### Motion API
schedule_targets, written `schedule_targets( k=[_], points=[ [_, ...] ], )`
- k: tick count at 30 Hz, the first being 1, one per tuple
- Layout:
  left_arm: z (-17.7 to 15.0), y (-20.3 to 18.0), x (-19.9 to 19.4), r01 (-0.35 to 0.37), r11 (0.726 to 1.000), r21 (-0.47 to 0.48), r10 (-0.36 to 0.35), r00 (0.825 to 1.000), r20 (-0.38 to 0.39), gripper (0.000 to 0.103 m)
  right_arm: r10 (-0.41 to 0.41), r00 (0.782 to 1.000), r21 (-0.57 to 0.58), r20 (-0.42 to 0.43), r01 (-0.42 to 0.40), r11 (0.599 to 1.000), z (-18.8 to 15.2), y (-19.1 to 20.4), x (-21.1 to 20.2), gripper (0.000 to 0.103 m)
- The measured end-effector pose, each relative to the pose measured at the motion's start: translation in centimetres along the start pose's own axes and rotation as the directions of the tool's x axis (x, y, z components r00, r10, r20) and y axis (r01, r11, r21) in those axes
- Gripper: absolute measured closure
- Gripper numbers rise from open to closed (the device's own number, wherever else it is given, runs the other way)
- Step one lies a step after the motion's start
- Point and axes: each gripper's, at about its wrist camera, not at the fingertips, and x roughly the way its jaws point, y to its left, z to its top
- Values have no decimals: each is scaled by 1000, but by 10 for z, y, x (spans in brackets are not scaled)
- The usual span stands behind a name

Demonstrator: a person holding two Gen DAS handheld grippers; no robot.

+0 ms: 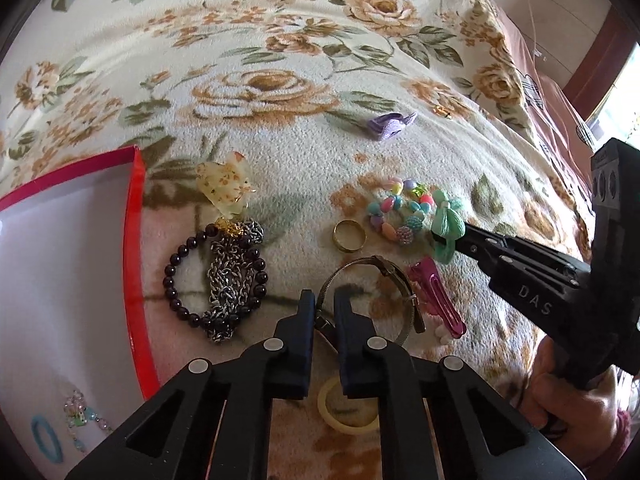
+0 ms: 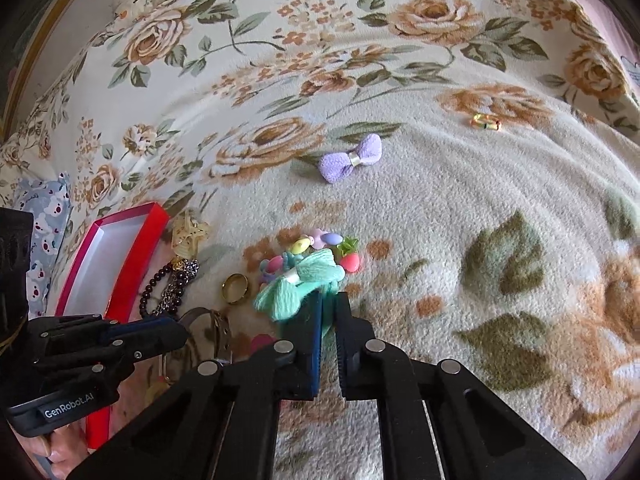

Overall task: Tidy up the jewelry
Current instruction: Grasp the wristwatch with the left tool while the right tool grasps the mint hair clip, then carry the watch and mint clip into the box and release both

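Note:
Jewelry lies on a floral blanket. My left gripper (image 1: 322, 300) is shut on the band of a metal watch (image 1: 390, 276). My right gripper (image 2: 329, 300) is shut on a mint green bow (image 2: 298, 282), also seen in the left wrist view (image 1: 448, 226), beside a pastel bead bracelet (image 1: 400, 210). A gold ring (image 1: 349, 235), a dark bead bracelet (image 1: 176, 276), a silver chain (image 1: 230, 276), a pink hair clip (image 1: 434, 296) and a purple bow (image 2: 351, 158) lie around. A red box (image 1: 136, 240) holds a blue ring (image 1: 46, 442) and a bead charm (image 1: 82, 412).
A cream flower clip (image 1: 224, 188) lies by the box corner. A yellow band (image 1: 348, 408) lies under my left gripper. A small gold clasp (image 2: 485, 121) sits far right. The blanket's edge (image 1: 516, 92) drops off at the right.

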Motion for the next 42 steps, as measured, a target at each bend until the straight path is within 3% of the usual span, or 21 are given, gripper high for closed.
schedule_targets(
  k=[27,42],
  points=[
    [-29,38,-74,5,997,-82,5,993,119,101,100,993,-111,62,-93,990,-2,55,-49,98],
    [-54,95,-127,-34,980,-194,72,979,192,101,212,977,-218,-5,-208,953,-4,127,-30,98]
  ],
)
